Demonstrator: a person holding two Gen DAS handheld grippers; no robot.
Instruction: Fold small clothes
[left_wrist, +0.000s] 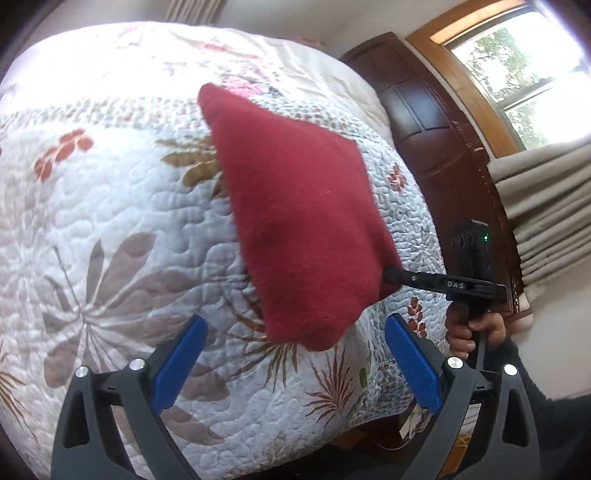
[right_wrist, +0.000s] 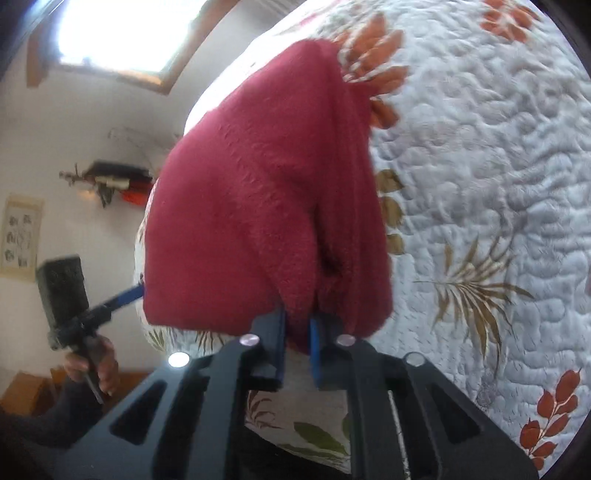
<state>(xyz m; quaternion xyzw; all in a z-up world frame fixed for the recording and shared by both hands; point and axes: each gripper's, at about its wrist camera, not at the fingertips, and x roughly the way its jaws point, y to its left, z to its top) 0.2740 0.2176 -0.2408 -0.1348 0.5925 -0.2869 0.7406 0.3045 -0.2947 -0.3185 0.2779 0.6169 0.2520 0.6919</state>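
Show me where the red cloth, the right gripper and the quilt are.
red cloth (left_wrist: 295, 206), left wrist view, middle of its flat face
right gripper (right_wrist: 297, 347), right wrist view, between its fingertips, pinching the cloth's edge
quilt (left_wrist: 110, 206), left wrist view, bare floral patch

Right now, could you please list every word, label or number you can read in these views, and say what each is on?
"DAS": white letters on the black arm of the right tongs, seen from the left wrist view.
Wall poster: printed figures, too small and blurred to read.
Nothing else legible.
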